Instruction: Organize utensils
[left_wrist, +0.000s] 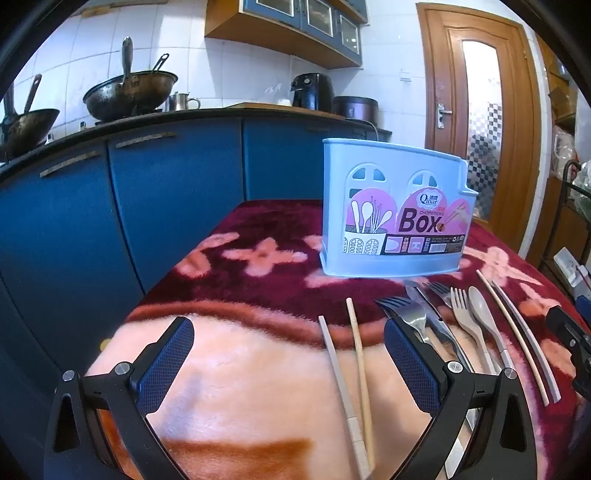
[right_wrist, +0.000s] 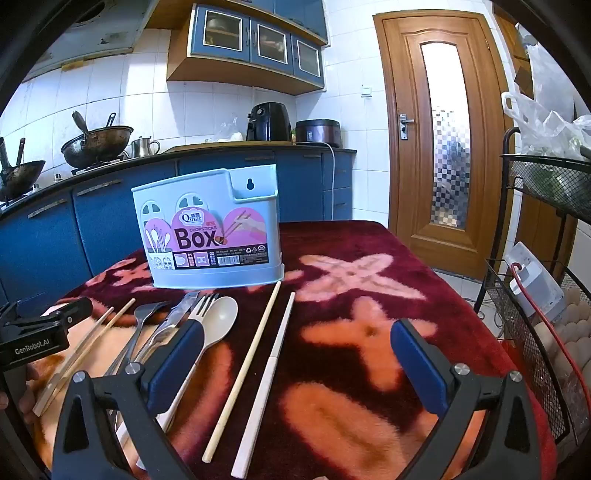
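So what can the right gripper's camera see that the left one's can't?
Only the right wrist view shows the wire basket beside the table, and the keyhole slot on the box's end. Only the left wrist view shows the left gripper, open. Both show the blue chopsticks box, the beige spoon and the open right gripper.

The right claw (right_wrist: 297, 354) hangs wide open above the desk (right_wrist: 424, 258), which is covered by a dark red blanket with pink flowers, and grips nothing. A pale blue chopstick box (right_wrist: 210, 229) stands upright at the far side. Before it lie two chopsticks (right_wrist: 258, 347), a beige spoon (right_wrist: 218, 317), forks (right_wrist: 147, 314) and a knife (right_wrist: 184, 302). The left claw (right_wrist: 44, 325) shows at the left edge.
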